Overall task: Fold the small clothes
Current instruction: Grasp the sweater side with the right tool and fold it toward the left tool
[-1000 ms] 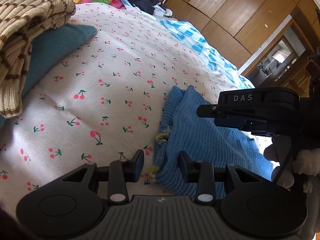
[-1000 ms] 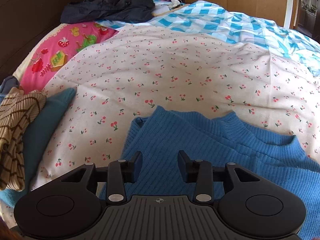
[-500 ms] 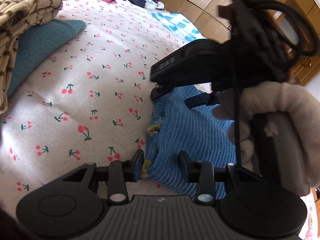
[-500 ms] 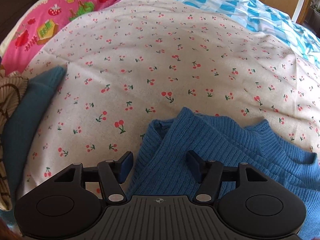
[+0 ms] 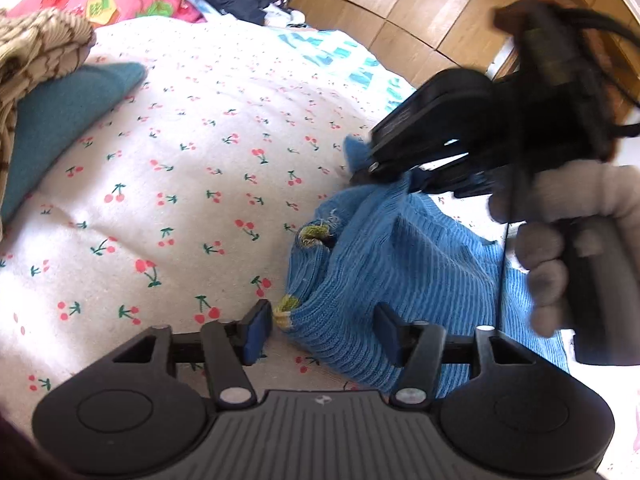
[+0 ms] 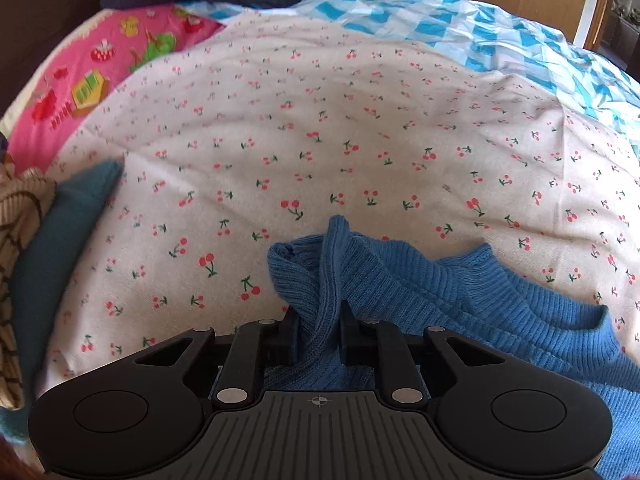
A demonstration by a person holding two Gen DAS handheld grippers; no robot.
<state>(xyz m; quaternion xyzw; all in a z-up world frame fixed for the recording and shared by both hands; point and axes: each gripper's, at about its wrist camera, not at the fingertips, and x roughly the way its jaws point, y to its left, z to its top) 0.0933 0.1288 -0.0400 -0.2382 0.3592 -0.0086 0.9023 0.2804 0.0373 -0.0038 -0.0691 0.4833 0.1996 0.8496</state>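
The soft, ribbed blue knit sweater (image 6: 440, 292) lay low in the frame on the cherry-print bedspread (image 6: 320, 140), light and floppy. The right gripper (image 6: 318, 336) was closing its fingers on a bunched fold; the left gripper (image 5: 320, 334) was opening around the hem, best pinched at the edges.

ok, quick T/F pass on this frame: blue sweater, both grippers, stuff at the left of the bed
1. The right gripper has a fold of the blue sweater between its jaws. True; they are closing on it.
2. The left gripper is clamped on the sweater. False: its jaws are opening, and the sweater's edge lies between them, ungripped.
3. The sweater lies on a cherry-print sheet. True.
4. The teal cloth lies on top of the sweater. False: it is apart, at the left, under a beige knit.
5. The sweater is folded into a neat square. False: it is bunched and creased.
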